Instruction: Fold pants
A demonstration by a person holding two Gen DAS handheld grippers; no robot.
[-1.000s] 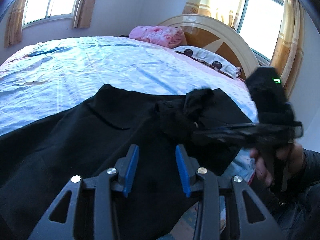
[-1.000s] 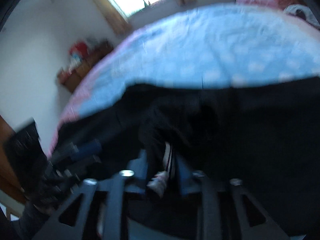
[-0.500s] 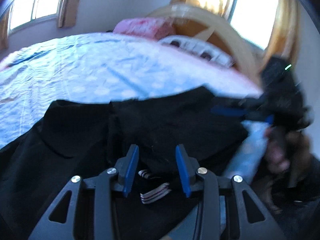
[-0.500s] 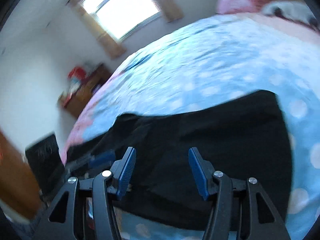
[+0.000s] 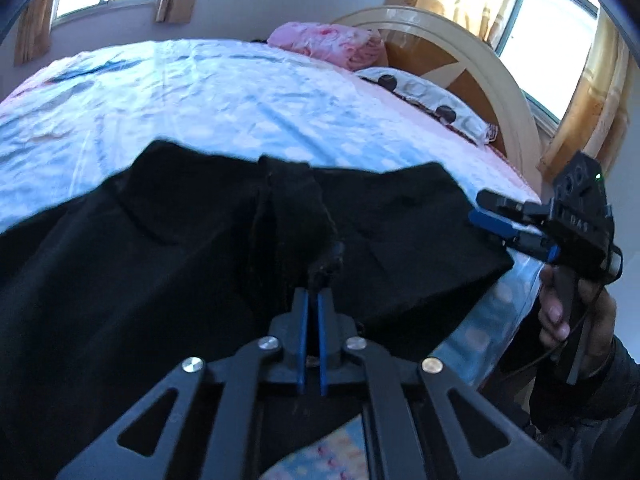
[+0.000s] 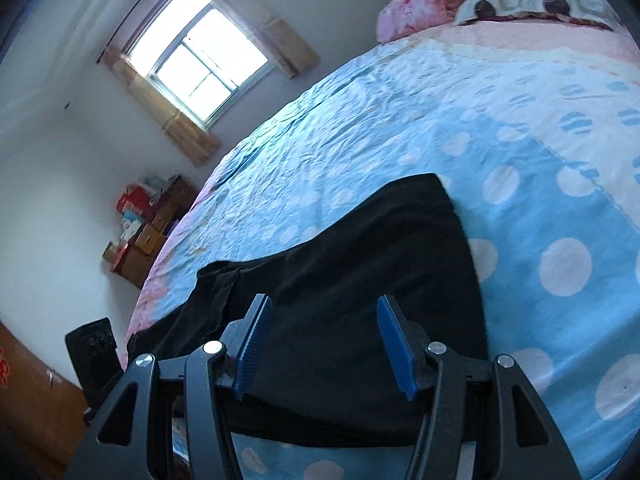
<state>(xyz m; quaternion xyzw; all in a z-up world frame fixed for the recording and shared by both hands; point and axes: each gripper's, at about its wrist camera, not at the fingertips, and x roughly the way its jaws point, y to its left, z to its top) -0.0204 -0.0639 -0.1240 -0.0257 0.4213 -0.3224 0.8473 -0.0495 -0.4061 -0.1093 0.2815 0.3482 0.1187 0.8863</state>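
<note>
Black pants [image 5: 168, 264] lie spread over the near edge of a bed with a blue dotted sheet [image 5: 208, 96]. My left gripper [image 5: 313, 294] is shut on a bunched ridge of the pants' fabric near their middle and lifts it slightly. My right gripper [image 6: 322, 328] is open and empty, held just above the pants [image 6: 360, 272] near their right end. It also shows in the left wrist view [image 5: 490, 218], at the right edge of the pants, held by a hand.
A pink folded blanket [image 5: 328, 46] and a patterned pillow [image 5: 432, 98] lie at the head of the bed by the curved headboard [image 5: 472, 60]. A wooden cabinet with boxes [image 6: 148, 228] stands by the far wall. A black object [image 6: 92, 344] sits beside the bed.
My left gripper has closed on a fold of the pants. My right gripper let go of the fabric, opened and moved to the pants' right end.
</note>
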